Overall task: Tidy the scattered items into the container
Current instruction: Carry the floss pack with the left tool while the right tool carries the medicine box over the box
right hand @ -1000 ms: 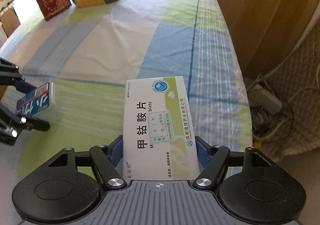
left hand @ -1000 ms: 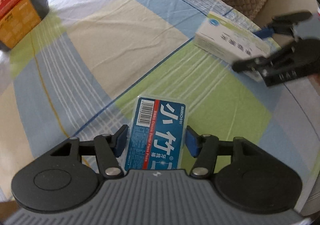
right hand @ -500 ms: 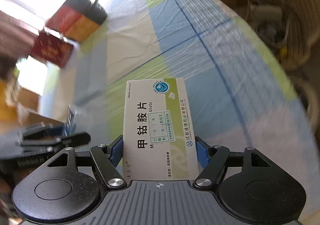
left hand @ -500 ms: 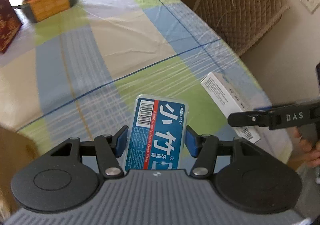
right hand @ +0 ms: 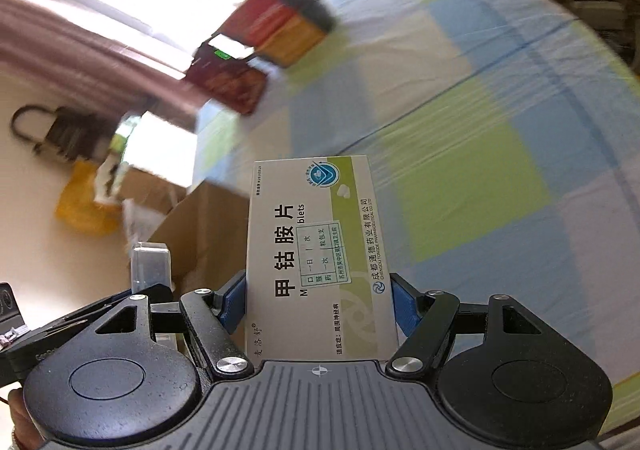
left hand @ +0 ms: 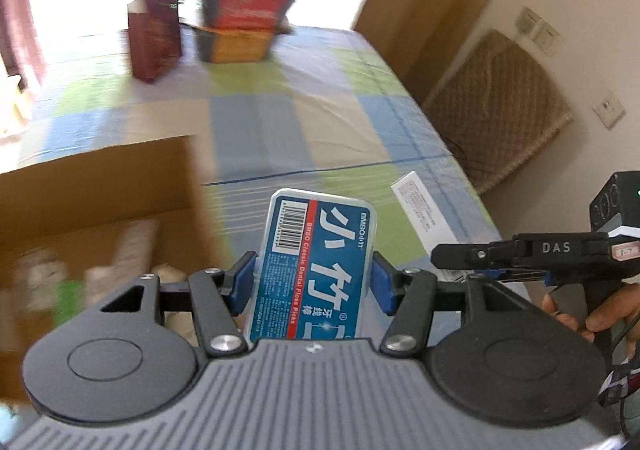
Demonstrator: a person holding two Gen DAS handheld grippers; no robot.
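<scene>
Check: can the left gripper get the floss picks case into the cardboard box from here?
Probably yes. The left gripper holds the floss picks case, and the cardboard box sits open just to its left, with nothing visible between them.

The floss box (left hand: 316, 266) is blue with white letters and a red stripe. The pill box (right hand: 316, 250) is white with a green band and black letters. The cloth (left hand: 280, 117) has blue, green and cream squares. The cardboard box (left hand: 100, 177) is brown. The gripper pads (left hand: 244, 286) are blue, on black arms.
</scene>
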